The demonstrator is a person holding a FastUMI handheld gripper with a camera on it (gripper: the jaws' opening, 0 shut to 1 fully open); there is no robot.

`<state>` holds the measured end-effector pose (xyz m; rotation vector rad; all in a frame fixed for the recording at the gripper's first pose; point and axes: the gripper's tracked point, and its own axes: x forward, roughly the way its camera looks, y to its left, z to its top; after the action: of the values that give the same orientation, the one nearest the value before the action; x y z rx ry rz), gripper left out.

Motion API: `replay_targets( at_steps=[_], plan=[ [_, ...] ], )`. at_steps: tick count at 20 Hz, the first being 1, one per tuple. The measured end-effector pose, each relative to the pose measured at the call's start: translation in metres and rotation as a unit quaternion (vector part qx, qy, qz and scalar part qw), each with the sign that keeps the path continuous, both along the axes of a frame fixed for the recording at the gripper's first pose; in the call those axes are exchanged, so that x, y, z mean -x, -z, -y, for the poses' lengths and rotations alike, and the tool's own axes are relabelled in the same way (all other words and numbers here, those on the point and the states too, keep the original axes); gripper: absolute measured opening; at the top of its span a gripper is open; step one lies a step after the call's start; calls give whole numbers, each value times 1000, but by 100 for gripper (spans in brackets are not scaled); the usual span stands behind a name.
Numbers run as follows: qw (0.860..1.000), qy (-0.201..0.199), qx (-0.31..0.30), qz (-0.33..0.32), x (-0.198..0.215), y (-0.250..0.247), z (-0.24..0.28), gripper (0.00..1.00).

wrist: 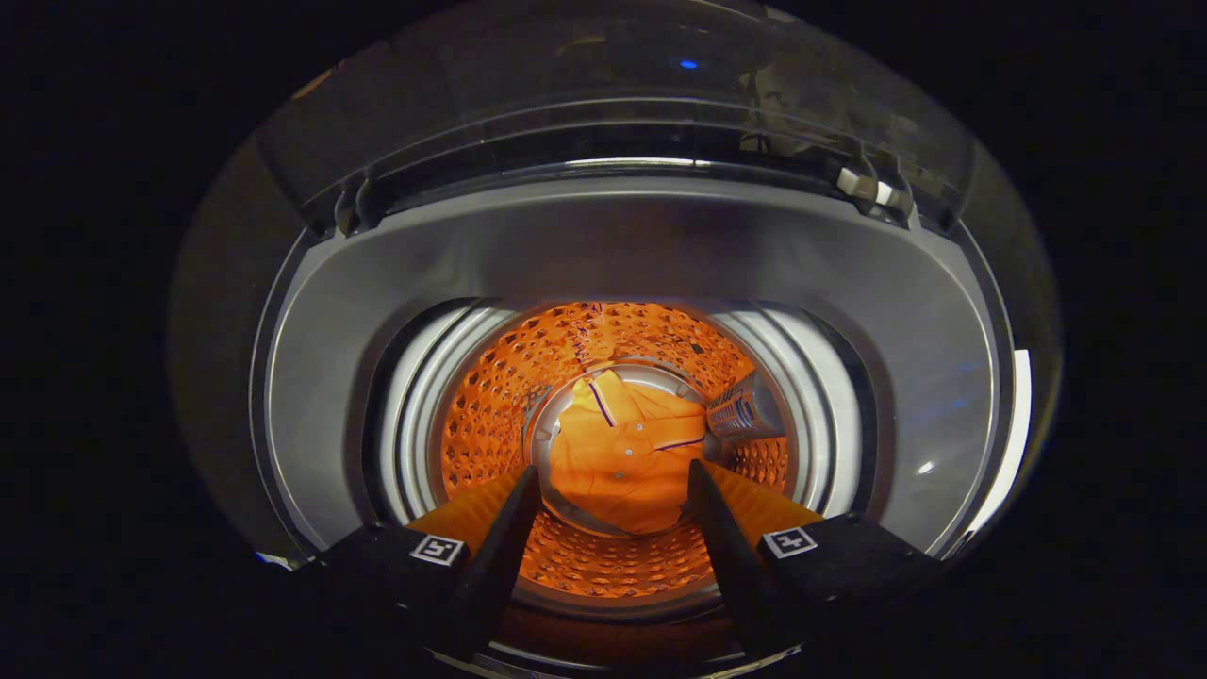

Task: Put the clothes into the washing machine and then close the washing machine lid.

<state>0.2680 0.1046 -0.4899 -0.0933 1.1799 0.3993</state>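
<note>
Gripper view, fingers [613,490] apart, empty, above washing machine [613,245] drum [490,415]; orange shirt [622,462] at bottom

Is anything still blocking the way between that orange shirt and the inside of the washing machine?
No. The orange shirt already lies at the bottom of the drum, beyond the gripper, whose fingers are open with nothing between them. The lid stands open, and nothing visible blocks the opening.
</note>
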Motion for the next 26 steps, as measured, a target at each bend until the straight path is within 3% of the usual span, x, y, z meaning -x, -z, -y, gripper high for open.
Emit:
replay_targets(
  at_steps=[6,10,15,19,26],
  plan=[
    [998,-2,-32,46,11,-35,-9,99],
    [988,9,-75,137,9,-94,-19,99],
    [956,21,-110,271,-1,-201,-17,99],
    [927,34,-153,341,-5,-296,-22,99],
    [877,13,-176,448,-66,-405,-37,98]
  ],
)
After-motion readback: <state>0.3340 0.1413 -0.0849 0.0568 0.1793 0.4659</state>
